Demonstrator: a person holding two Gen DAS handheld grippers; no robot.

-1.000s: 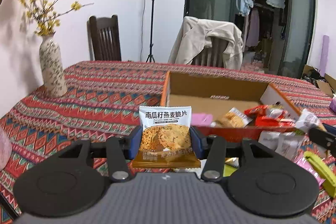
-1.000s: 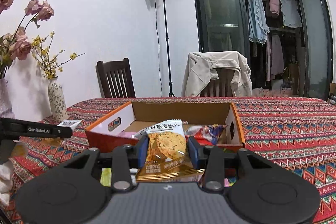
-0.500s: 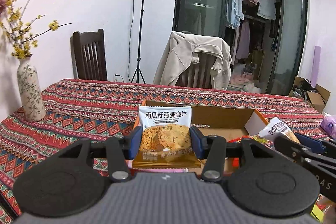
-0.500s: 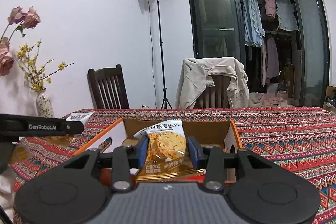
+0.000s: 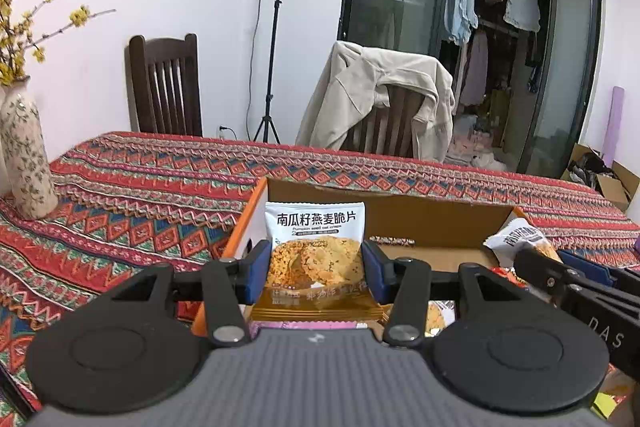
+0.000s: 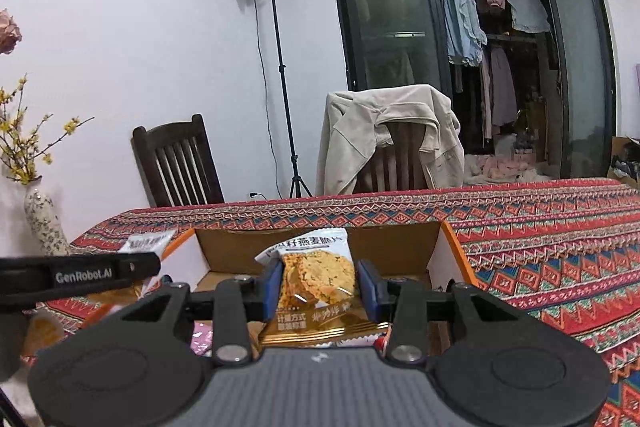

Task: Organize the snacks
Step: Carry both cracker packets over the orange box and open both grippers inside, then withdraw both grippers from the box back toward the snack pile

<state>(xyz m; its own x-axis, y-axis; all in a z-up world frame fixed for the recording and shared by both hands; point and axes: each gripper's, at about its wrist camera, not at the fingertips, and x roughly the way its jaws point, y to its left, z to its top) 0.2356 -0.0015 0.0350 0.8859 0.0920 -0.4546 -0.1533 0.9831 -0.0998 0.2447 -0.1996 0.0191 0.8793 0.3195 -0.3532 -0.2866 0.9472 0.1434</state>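
Observation:
My left gripper (image 5: 316, 273) is shut on an oat crisp packet (image 5: 315, 259), white on top and gold below, and holds it upright over the near left part of the open cardboard box (image 5: 420, 217). My right gripper (image 6: 318, 289) is shut on a second oat crisp packet (image 6: 316, 281), held over the same box (image 6: 400, 247). In the left wrist view the right gripper's arm (image 5: 576, 287) and its packet (image 5: 520, 237) show at the right. In the right wrist view the left gripper's arm (image 6: 80, 273) shows at the left. Other snacks lie low in the box, mostly hidden.
The table has a patterned red cloth (image 5: 140, 195). A flowered vase (image 5: 24, 163) stands at the left. Two chairs (image 5: 166, 85), one draped with a beige jacket (image 5: 380, 99), and a light stand (image 6: 276, 67) are behind the table.
Both grippers have kept their packets and moved forward over the box. The loose snacks in front of the box have dropped out of view.

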